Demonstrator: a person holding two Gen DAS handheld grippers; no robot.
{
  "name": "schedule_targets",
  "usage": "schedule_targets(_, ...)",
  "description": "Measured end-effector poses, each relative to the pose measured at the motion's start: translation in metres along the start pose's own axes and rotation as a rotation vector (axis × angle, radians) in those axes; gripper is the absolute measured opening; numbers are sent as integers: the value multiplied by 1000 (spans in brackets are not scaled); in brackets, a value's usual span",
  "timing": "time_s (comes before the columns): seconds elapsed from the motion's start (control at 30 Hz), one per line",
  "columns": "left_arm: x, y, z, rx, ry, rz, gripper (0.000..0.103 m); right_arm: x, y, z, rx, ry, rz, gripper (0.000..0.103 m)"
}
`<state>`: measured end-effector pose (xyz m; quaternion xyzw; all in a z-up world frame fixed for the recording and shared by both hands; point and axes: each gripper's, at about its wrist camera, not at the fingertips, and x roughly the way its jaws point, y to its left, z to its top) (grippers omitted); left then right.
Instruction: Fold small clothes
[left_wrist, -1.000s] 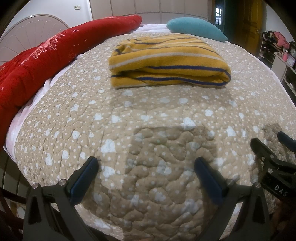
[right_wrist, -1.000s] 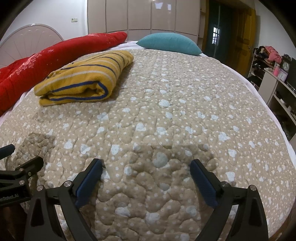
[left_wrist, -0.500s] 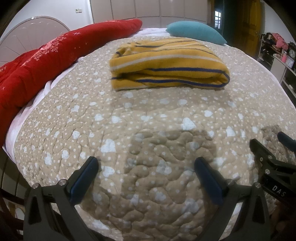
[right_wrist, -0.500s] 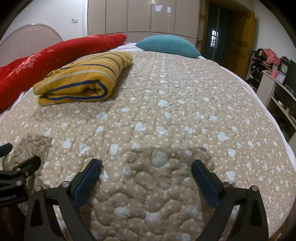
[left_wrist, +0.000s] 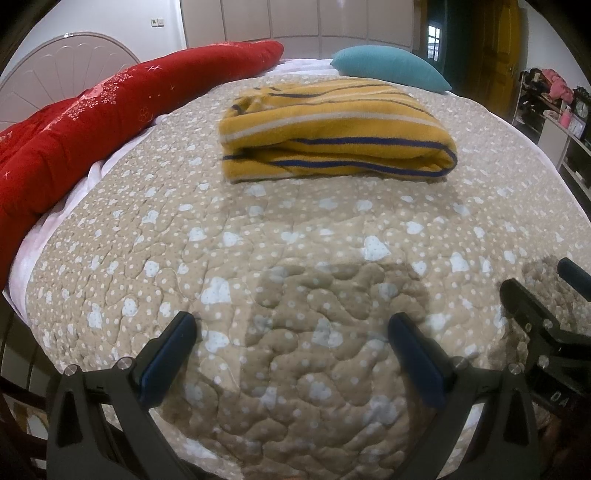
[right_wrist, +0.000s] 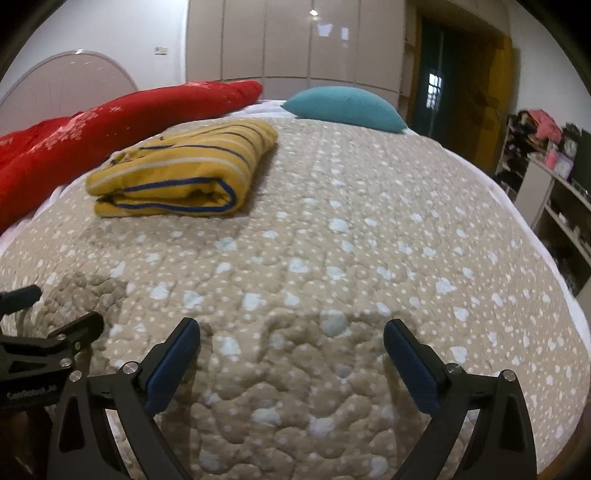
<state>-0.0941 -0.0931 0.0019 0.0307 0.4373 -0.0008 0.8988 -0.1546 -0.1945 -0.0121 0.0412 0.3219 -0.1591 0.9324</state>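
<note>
The left gripper (left_wrist: 291, 347) is seen with its jaws spread wide; nothing is held between the blue pads (left_wrist: 168, 356), and only bare quilt (left_wrist: 295, 258) lies in the gap. The right gripper (right_wrist: 291, 345) is found in the same condition: jaws fully apart, pads (right_wrist: 410, 365) empty, quilt visible between them. Whether either set of fingertips touches the quilt cannot be told from these views. Both tools are held low over the near part of the bed, side by side; each appears at the edge of the other's view.

The yellow striped garment (left_wrist: 332, 129) is observed lying folded into a compact bundle on the quilt, well ahead of both grippers and apart from them. Its rounded fold faces the right side of the bed. It is positioned near a red blanket (left_wrist: 92, 122) along the left edge, and a teal pillow (right_wrist: 343, 107) is noted beyond it at the far end.
</note>
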Motion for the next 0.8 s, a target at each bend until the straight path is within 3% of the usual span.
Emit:
schedule_targets(0.27,0,2,2,-10,-4,-15,103,-1,3,3,-19,-17,2,102)
schedule_targets(0.57,-7,18,17,-41,-41,-81,103,-10,18,16,-34,-23,11,102)
schedule_targets(0.67,-9,25,30,-25,-84,-61,103,-3,22,30,-44,0,2,102)
schedule_targets(0.8,0,39,47,-42,-77,-42,103,6,26,38,-42,26,16,102)
